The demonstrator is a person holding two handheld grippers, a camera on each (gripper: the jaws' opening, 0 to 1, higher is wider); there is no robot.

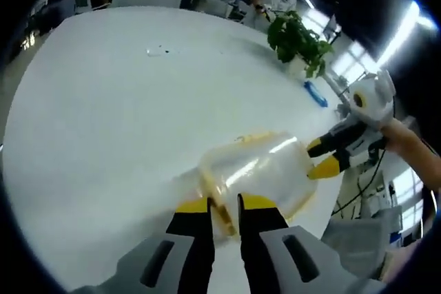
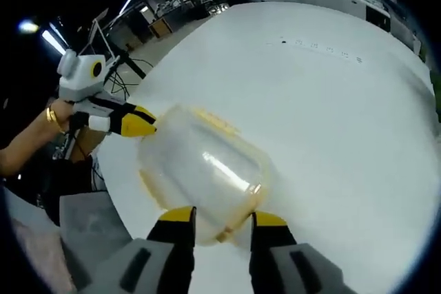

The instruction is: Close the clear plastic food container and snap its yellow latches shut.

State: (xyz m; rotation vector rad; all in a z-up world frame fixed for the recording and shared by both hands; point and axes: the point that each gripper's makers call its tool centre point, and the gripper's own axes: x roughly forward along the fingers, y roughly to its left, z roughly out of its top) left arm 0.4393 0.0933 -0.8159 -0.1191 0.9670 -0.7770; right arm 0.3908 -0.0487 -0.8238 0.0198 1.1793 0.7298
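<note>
Resting near the edge of a white round worktop (image 1: 103, 115), a clear plastic food container (image 1: 256, 170) is seen with its lid on and yellow trim around the rim; nothing can be made out inside it. In the left gripper view, the left claw (image 1: 225, 213) is narrowed to a slim gap at 6 o'clock, and a yellow latch (image 1: 222, 217) at the container's near end is pinched between its tips. The right claw (image 1: 324, 160) is seen at 3 o'clock, its tips touching the far end. In the right gripper view, the right claw (image 2: 224, 219) is spread wider, a latch (image 2: 234, 224) being straddled; whether it is gripped cannot be told. The container's long axis is laid from 7 o'clock to 2 o'clock in the left gripper view. A potted plant (image 1: 298, 39) is set at 1 o'clock.
</note>
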